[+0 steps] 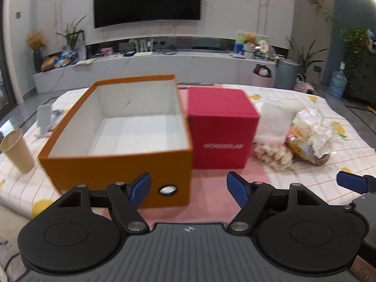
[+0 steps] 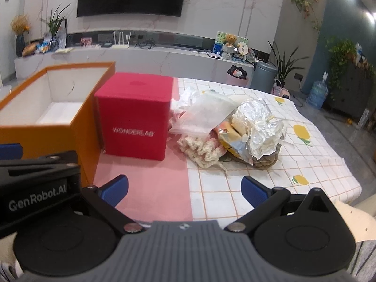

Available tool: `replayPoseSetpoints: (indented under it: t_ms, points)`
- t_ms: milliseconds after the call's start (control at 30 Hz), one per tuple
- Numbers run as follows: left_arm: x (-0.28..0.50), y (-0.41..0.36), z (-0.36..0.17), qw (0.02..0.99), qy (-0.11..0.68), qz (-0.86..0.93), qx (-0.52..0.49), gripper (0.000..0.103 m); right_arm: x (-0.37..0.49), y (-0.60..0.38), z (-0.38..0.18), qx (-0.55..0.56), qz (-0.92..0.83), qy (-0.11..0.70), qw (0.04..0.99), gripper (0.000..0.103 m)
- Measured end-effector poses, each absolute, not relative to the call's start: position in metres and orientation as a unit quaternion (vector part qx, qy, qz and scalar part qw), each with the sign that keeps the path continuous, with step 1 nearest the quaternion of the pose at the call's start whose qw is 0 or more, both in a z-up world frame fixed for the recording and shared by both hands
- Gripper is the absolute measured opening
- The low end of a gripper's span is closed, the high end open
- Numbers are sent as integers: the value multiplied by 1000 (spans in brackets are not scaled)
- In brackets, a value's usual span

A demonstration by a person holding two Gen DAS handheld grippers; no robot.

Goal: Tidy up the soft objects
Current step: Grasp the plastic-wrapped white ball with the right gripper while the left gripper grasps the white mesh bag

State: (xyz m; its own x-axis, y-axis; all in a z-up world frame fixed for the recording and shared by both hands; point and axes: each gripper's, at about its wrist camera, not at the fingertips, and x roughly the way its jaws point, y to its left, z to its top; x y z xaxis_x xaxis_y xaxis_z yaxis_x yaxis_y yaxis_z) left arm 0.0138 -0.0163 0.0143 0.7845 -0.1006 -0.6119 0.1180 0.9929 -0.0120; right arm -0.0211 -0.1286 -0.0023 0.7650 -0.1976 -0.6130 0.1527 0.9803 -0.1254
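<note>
Both the left gripper (image 1: 188,189) and right gripper (image 2: 184,189) hung spread and empty at the bench's near edge, the orange box (image 1: 117,141) open to receive the soft pile (image 2: 225,129) heaped toward its right edge.

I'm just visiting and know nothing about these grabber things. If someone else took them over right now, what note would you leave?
Left gripper: open, holding nothing, low in front of the orange box.
Right gripper: open, holding nothing, facing the pile.
Things: the orange box is open and looks empty; the red box stands closed just to its right. The soft pile lies right of the red box: white bag, knitted piece, crinkly foil packet.
Done: nothing sorted yet.
Left: move the soft items, probably into the orange box.
</note>
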Motion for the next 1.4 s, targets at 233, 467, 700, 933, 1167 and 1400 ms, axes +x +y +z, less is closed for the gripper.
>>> replayPoseSetpoints:
  t_ms: [233,467,700,933,1167,1400]
  points:
    - [23,-43,24,948,306,-86,24,86,-13,-165,7,-26,-120,327,937,100]
    - [44,-69,32,946,301,-107,64,86,23,-227,30,-11,-127,315,941,100]
    - [65,-97,28,942,293,-141,81,86,108,-287,11,14,-118,354,927,84]
    - [78,-125,18,941,301,-136,73,86,144,-310,-32,67,-82,403,909,80]
    - [86,-156,7,935,303,-159,95,86,151,-315,-37,55,-77,398,913,62]
    - [94,-158,-5,929,314,-161,109,86,127,-337,-11,107,-83,373,918,60]
